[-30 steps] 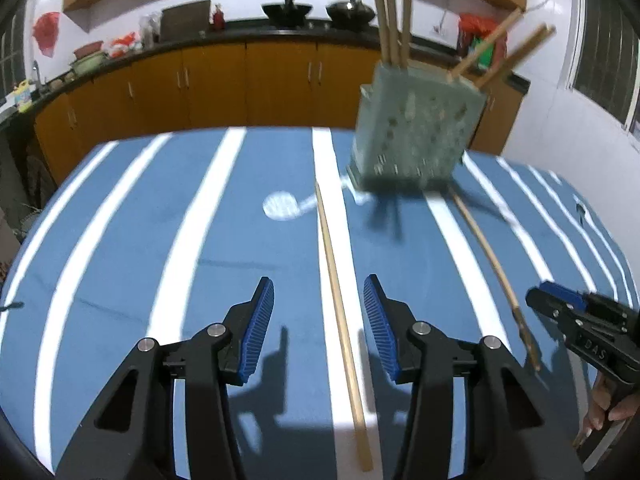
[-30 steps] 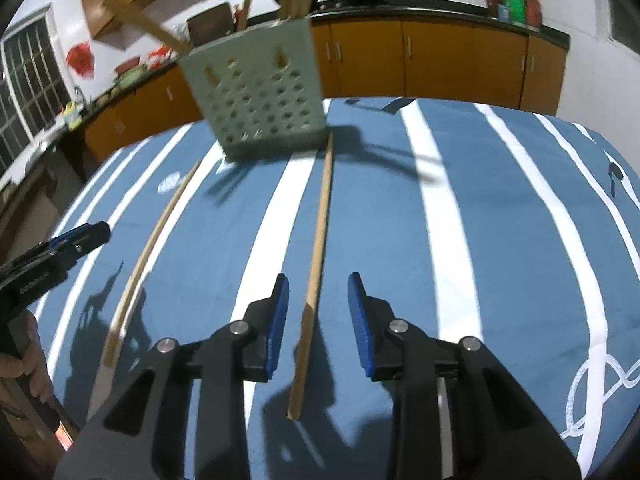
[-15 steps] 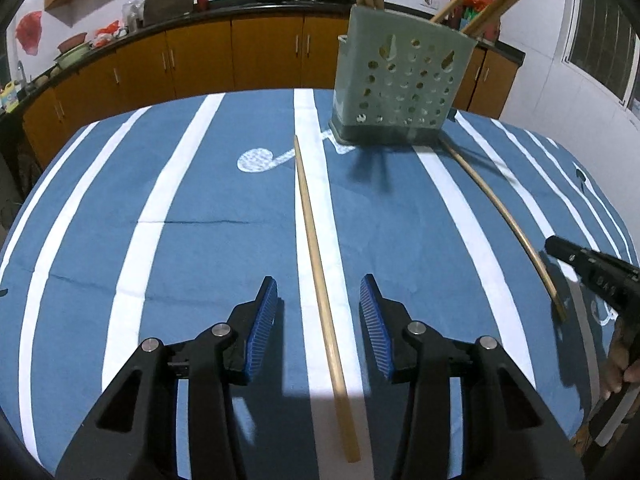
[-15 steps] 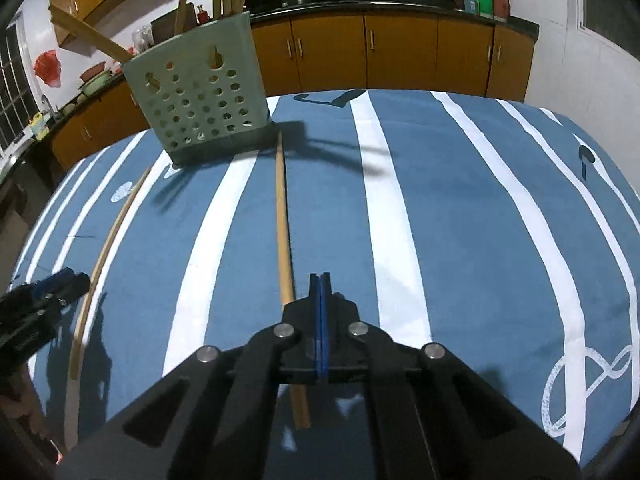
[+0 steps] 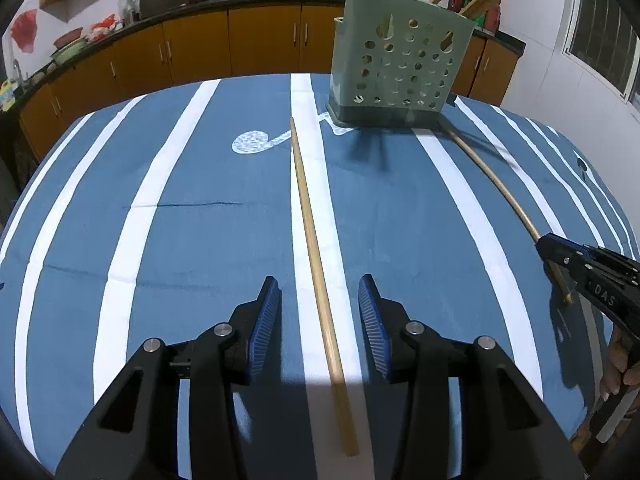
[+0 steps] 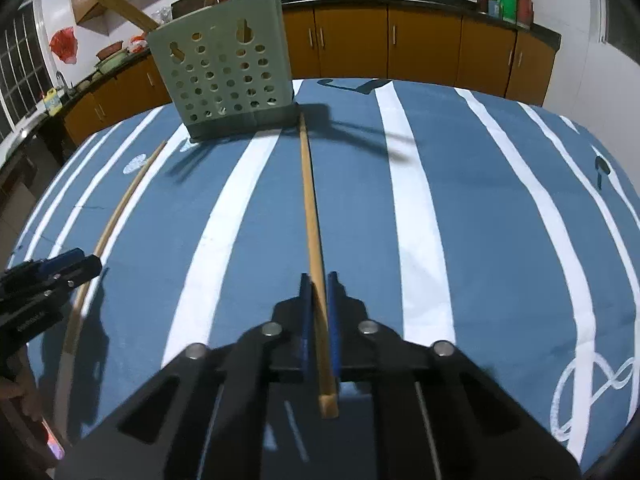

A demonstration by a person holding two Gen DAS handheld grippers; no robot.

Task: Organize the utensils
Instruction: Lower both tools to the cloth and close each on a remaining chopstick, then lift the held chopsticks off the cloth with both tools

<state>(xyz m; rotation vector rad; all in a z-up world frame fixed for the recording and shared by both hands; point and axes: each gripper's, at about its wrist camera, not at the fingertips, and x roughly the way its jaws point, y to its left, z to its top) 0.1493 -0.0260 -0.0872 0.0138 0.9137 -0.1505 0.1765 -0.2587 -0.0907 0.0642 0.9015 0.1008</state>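
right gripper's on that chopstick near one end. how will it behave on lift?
Chopstick is long, thin and straight: probably stiff and light. The right gripper pinches near one end, so the far tip by the holder may droop or pivot. Its squared end suggests little rolling.

Orange kitchen cabinets (image 5: 264, 44), white walls (image 5: 560, 92)

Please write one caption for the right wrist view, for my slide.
Right gripper shut on a chopstick that points toward the green perforated utensil holder.

2 loose chopsticks (image 5: 316, 276) (image 6: 310, 208), 1 holder (image 5: 400, 64), 2 tools (image 5: 319, 312) (image 6: 318, 312)
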